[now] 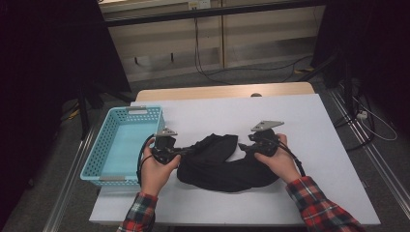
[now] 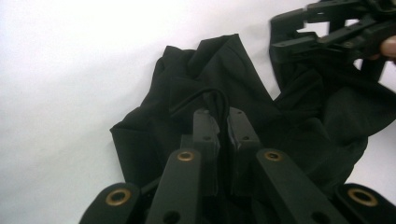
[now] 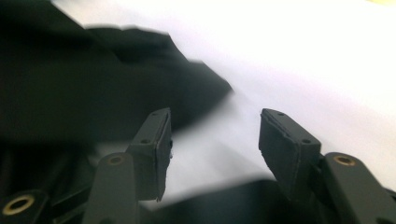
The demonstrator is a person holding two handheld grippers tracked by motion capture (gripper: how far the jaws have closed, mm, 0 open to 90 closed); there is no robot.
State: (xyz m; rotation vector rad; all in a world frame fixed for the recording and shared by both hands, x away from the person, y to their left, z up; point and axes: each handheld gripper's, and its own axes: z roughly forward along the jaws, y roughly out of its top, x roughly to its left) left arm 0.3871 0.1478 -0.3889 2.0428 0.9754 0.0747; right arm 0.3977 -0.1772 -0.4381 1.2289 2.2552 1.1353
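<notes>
A crumpled black garment (image 1: pixel 217 164) lies on the white table (image 1: pixel 309 121), in front of the person. My left gripper (image 1: pixel 186 151) is at its left end; in the left gripper view the jaws of this gripper (image 2: pixel 223 119) are shut on a raised fold of the black garment (image 2: pixel 219 70). My right gripper (image 1: pixel 243 147) hovers at the cloth's upper right edge. In the right gripper view it (image 3: pixel 215 135) stands open, with bare table between the pads and the black garment (image 3: pixel 70 84) to its left. The right gripper (image 2: pixel 285 32) also appears at the top right of the left gripper view.
A light blue perforated basket (image 1: pixel 104 133) stands at the table's left edge, just left of my left hand. Bare white tabletop stretches behind and to the right of the garment. Beyond the far edge are the floor, cables (image 1: pixel 212 72) and a low cabinet.
</notes>
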